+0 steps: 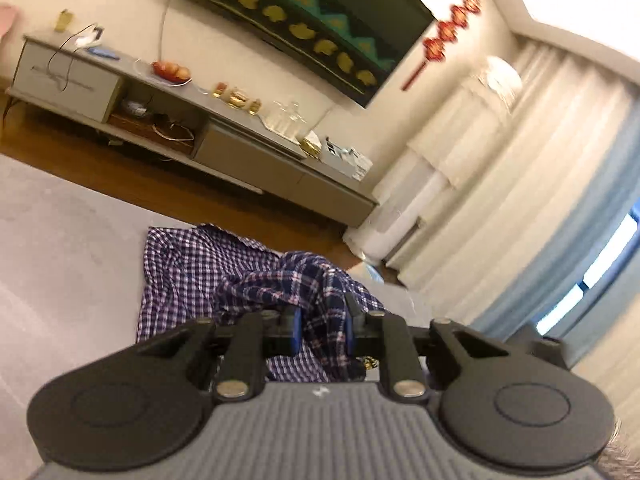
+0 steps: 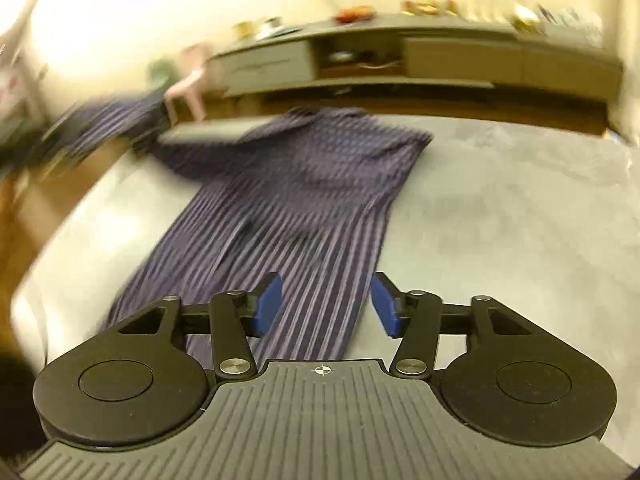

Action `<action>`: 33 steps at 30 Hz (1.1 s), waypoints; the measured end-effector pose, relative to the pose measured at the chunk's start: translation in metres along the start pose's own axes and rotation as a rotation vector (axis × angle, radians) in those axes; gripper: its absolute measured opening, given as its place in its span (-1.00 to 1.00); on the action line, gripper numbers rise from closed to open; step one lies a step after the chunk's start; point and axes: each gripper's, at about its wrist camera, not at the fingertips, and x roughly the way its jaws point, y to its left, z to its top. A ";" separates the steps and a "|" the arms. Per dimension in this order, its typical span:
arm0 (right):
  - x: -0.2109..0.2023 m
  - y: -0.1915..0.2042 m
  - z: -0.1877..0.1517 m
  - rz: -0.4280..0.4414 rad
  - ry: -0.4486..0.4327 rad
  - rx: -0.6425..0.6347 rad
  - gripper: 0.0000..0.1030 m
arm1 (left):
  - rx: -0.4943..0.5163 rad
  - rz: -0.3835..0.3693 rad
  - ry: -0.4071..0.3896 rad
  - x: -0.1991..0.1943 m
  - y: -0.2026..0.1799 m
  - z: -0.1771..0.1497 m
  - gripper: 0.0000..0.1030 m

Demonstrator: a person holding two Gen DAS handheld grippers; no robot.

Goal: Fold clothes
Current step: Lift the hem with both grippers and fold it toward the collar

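Left wrist view: my left gripper (image 1: 322,330) is clamped on a bunched fold of the plaid shirt (image 1: 224,276), lifting it off the grey tabletop (image 1: 60,248). Right wrist view, blurred: my right gripper (image 2: 326,304) hangs with its jaws apart, gripping nothing, over the shirt's near end; the shirt lies spread toward the far TV cabinet (image 2: 460,60)

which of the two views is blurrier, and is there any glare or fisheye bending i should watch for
Right wrist view: heavy motion blur smears the plaid shirt into streaks, though the open right gripper stays sharp; glare washes out the wall at upper left. Left wrist view: sharper and tilted, the left gripper closed on shirt fabric; fisheye bows the TV and TV cabinet; window overexposed.
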 end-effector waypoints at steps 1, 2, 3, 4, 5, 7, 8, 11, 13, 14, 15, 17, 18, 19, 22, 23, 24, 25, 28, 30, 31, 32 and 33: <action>0.023 -0.013 0.019 -0.004 -0.013 0.046 0.14 | -0.007 -0.005 -0.003 0.003 0.002 0.005 -0.63; 0.045 -0.026 0.038 -0.004 -0.025 0.106 0.16 | -0.011 -0.011 -0.007 0.005 0.003 0.010 -0.63; 0.067 -0.039 0.054 0.003 -0.034 0.179 0.16 | -0.001 -0.019 -0.013 0.006 0.001 0.014 -0.63; 0.086 -0.051 0.068 0.013 -0.047 0.254 0.16 | 0.010 -0.031 -0.020 0.006 -0.002 0.017 -0.63; 0.104 -0.058 0.078 0.019 -0.050 0.306 0.16 | 0.018 -0.044 -0.024 0.005 -0.006 0.019 -0.63; 0.140 -0.066 0.094 0.023 -0.037 0.367 0.16 | 0.042 -0.064 -0.034 0.004 -0.012 0.023 -0.63; 0.158 -0.071 0.102 0.026 -0.030 0.398 0.09 | 0.054 -0.072 -0.039 0.002 -0.016 0.023 -0.63; 0.196 -0.077 0.114 -0.009 0.026 0.419 -0.36 | 0.082 -0.092 -0.057 -0.005 -0.025 0.021 -0.63; 0.211 -0.079 0.119 -0.043 0.042 0.411 -0.87 | 0.094 -0.098 -0.073 -0.009 -0.029 0.019 -0.63; 0.214 -0.078 0.121 -0.054 0.041 0.402 -1.00 | 0.094 -0.099 -0.087 -0.011 -0.030 0.019 -0.63; 0.214 -0.077 0.125 -0.059 0.031 0.388 -1.00 | 0.094 -0.097 -0.105 -0.014 -0.030 0.019 -0.63; 0.212 -0.075 0.134 -0.048 -0.005 0.352 -1.00 | 0.095 -0.077 -0.163 -0.021 -0.029 0.021 -0.63; 0.209 -0.073 0.138 -0.034 -0.024 0.338 -1.00 | 0.090 -0.069 -0.191 -0.023 -0.027 0.022 -0.63; 0.205 -0.071 0.142 -0.028 -0.043 0.322 -1.00 | 0.069 -0.066 -0.209 -0.024 -0.022 0.025 -0.63; 0.188 -0.062 0.149 -0.063 -0.094 0.256 -1.00 | 0.011 -0.044 -0.183 -0.011 -0.007 0.033 -0.63; 0.184 -0.060 0.151 -0.087 -0.105 0.239 -1.00 | 0.001 -0.033 -0.172 -0.004 -0.002 0.035 -0.63; 0.183 -0.059 0.151 -0.110 -0.108 0.230 -1.00 | -0.009 -0.018 -0.163 0.002 0.002 0.036 -0.63; 0.184 -0.060 0.151 -0.131 -0.109 0.223 -1.00 | -0.012 0.011 -0.156 0.007 0.005 0.038 -0.63; 0.184 -0.062 0.151 -0.139 -0.101 0.182 -1.00 | -0.027 0.042 -0.139 0.013 0.013 0.038 -0.63; 0.183 -0.060 0.149 -0.076 -0.072 0.120 -0.79 | -0.038 0.050 -0.129 0.015 0.018 0.037 -0.63; 0.181 -0.058 0.146 -0.055 -0.061 0.077 -0.46 | -0.043 0.055 -0.125 0.016 0.021 0.037 -0.63; 0.181 -0.056 0.144 -0.048 -0.051 0.029 -0.17 | -0.049 0.059 -0.120 0.017 0.024 0.036 -0.63; 0.180 -0.053 0.142 -0.053 -0.041 -0.024 -0.09 | -0.054 0.063 -0.115 0.018 0.026 0.036 -0.63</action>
